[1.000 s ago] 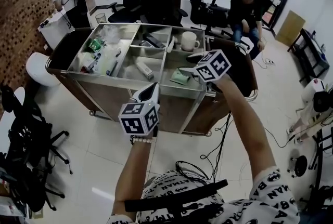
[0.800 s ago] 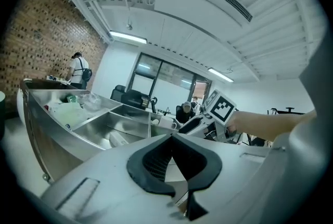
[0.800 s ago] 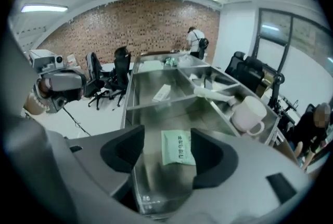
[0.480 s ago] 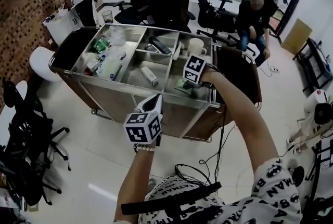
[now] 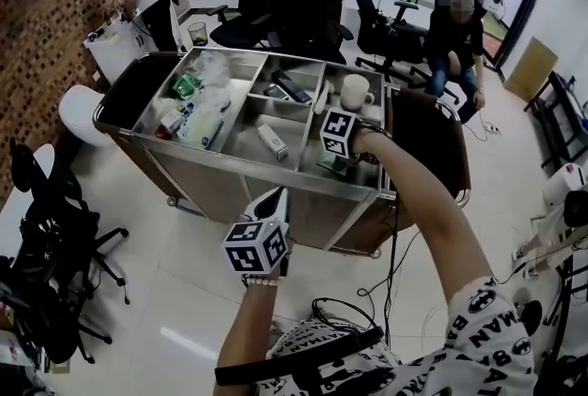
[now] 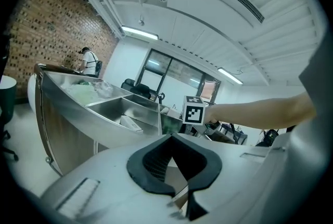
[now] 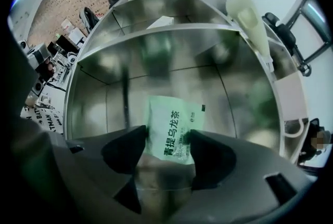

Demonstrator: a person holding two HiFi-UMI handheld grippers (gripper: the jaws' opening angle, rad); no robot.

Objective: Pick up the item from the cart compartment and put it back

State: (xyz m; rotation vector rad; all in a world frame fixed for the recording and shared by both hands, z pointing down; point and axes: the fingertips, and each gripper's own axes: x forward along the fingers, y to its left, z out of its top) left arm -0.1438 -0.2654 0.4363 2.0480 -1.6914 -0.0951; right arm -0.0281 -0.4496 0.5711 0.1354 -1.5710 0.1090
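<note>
Stands at a partitioned stainless-steel cart (image 5: 211, 187) with a heap of plastic-wrapped packets (image 5: 197, 109) in its left bin and a small white box (image 5: 272, 141) in the middle one, holding the left claw (image 5: 276, 197) low before the front wall, jaws drawn together on nothing. Points the right claw (image 7: 167, 134) straight down into the front right compartment, jaws wide and just now easing slightly inward, astride the flat pale-green printed sachet (image 7: 169, 114) lying unpinched on that compartment's steel floor, with a white ceramic mug (image 5: 354, 93) standing in the compartment behind.
</note>
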